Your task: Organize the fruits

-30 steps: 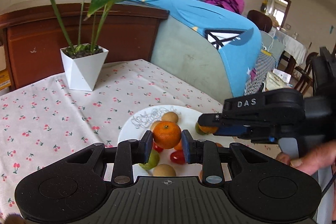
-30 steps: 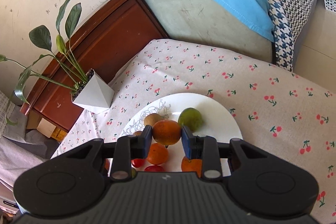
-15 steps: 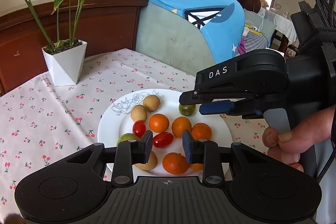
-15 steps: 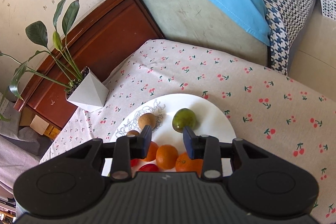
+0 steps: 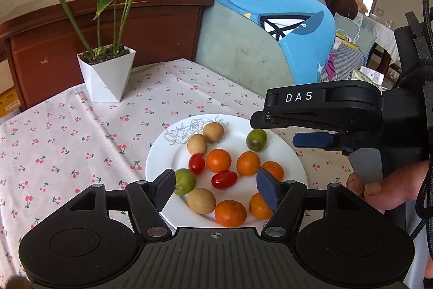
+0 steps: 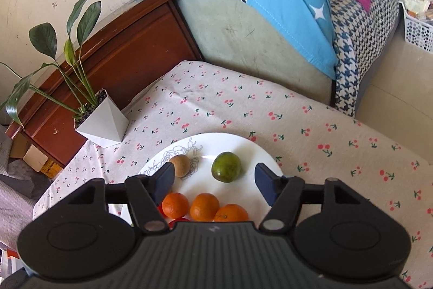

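Observation:
A white plate (image 5: 292,159) on the cherry-print tablecloth holds several oranges (image 5: 218,160), two cherry tomatoes (image 5: 224,179), three tan round fruits (image 5: 197,144) and two green fruits (image 5: 256,140). My left gripper (image 5: 215,187) is open and empty, above the plate's near side. My right gripper (image 6: 213,178) is open and empty above the plate (image 6: 251,151), just behind a green fruit (image 6: 226,166), a tan fruit (image 6: 179,162) and three oranges (image 6: 204,206). The right gripper's body also shows in the left wrist view (image 5: 322,110), over the plate's right edge.
A white pot with a leafy plant (image 5: 107,73) stands at the table's far left; it also shows in the right wrist view (image 6: 104,123). A wooden cabinet (image 5: 151,26) and a sofa with a blue cloth (image 5: 270,26) lie behind the table.
Both grippers have let go of the oranges they held a second ago, opened wide and pulled back. The oranges now lie on the plate.

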The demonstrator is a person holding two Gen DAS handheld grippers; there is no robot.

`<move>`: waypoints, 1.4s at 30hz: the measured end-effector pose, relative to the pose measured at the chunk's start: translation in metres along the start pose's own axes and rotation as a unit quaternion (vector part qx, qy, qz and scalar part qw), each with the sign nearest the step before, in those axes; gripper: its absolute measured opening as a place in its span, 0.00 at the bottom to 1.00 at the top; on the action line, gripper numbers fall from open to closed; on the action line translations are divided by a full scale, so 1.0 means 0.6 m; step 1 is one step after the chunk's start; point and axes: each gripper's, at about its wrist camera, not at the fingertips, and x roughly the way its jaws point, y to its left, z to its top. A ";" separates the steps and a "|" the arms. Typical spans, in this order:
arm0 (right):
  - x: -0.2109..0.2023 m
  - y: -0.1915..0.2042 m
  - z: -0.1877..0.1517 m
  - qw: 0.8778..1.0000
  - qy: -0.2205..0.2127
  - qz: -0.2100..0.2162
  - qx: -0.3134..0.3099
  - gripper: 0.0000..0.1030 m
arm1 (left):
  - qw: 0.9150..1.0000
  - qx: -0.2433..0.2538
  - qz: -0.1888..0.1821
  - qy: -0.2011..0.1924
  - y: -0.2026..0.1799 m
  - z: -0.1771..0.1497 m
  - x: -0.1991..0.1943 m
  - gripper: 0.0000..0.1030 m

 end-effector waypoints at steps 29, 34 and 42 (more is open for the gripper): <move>-0.096 0.022 -0.056 0.991 -0.014 -0.124 -0.050 0.92 | 0.992 -0.051 0.094 0.067 0.035 0.007 -0.015 0.92; -0.095 0.025 -0.075 0.987 -0.001 -0.144 -0.066 0.93 | 0.989 -0.050 0.117 0.077 0.038 0.006 -0.012 0.92; -0.086 0.030 -0.093 0.984 0.006 -0.163 -0.073 0.94 | 0.987 -0.044 0.134 0.076 0.039 0.008 -0.012 0.92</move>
